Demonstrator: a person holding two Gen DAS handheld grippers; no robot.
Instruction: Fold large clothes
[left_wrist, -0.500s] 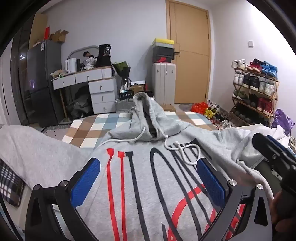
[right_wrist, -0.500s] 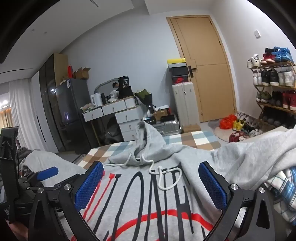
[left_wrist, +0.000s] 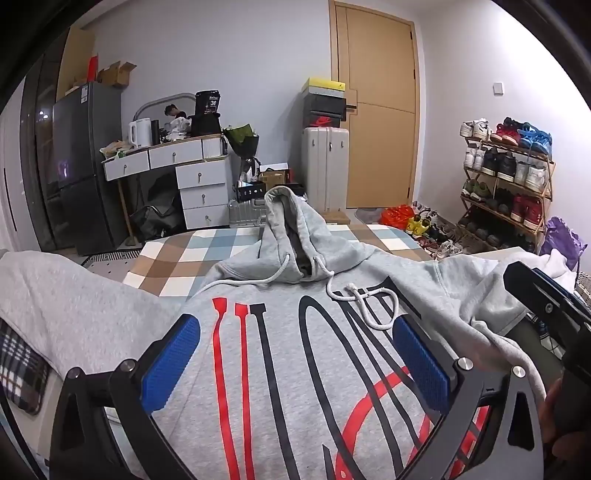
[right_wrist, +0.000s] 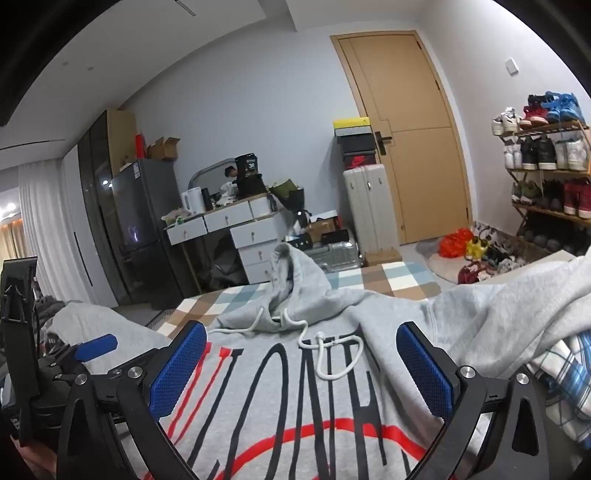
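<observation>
Nearest to us, our left gripper (left_wrist: 295, 365) hangs with its blue pads (left_wrist: 170, 363) spread wide apart over the chest print of the grey hoodie (left_wrist: 295, 369), nothing clamped between them; our right gripper (right_wrist: 301, 373) is likewise spread wide above the same print, gripping nothing. The hoodie lies face up on the checked bed cover (left_wrist: 177, 258), its hood (left_wrist: 291, 225) standing up at the far end and its white drawstring (left_wrist: 365, 306) looped across the lettering between the pads. A grey sleeve (left_wrist: 66, 295) runs off to the left of the hoodie's body, and another sleeve (right_wrist: 517, 306) bunches to its right, folded over that side of the print. Beyond the hood we see a white desk with drawers (left_wrist: 184, 166), a dark fridge (left_wrist: 81, 162) left of it, a pale suitcase (left_wrist: 325, 162) stacked with shoe boxes, a wooden door (left_wrist: 380, 110) and, far right of the hoodie, a shoe rack (left_wrist: 506, 177). The left wrist view alone shows a dark plaid pillow (left_wrist: 18, 369) left of the hoodie and the right gripper's black body at its right edge. The right wrist view alone shows the left gripper's pad from the side, a white curtain (right_wrist: 44, 236) and blue plaid cloth (right_wrist: 569, 376) under the right sleeve.
</observation>
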